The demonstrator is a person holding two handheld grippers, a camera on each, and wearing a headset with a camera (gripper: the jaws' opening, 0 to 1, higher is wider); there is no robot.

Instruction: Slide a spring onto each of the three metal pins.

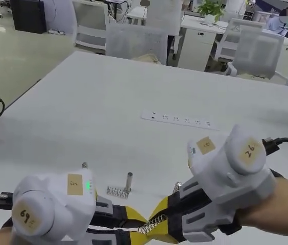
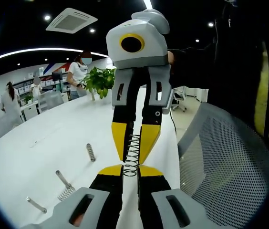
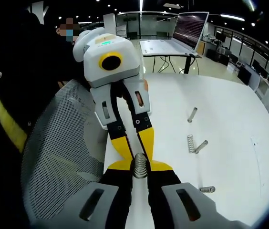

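A thin steel spring [image 1: 152, 223] spans the gap between my two grippers near the table's front edge. My left gripper [image 2: 130, 171] is shut on one end of the spring [image 2: 132, 153]. My right gripper [image 3: 140, 166] is shut on the other end, seen end-on as a coil [image 3: 140, 165]. The yellow jaws meet tip to tip. Beyond them stand three metal pins: a bare one [image 1: 85, 165] at left, a middle one [image 1: 129, 181] with a loose spring [image 1: 117, 192] lying at its foot, and one [image 1: 177, 187] beside the right gripper that seems to carry a spring [image 2: 91, 152].
A white power strip [image 1: 180, 120] lies flat farther back on the white table [image 1: 134, 97]. A mesh office chair [image 2: 225, 157] stands close behind the front edge. White chairs [image 1: 259, 51] and desks lie beyond the far edge; a laptop [image 3: 189, 28] sits on another desk.
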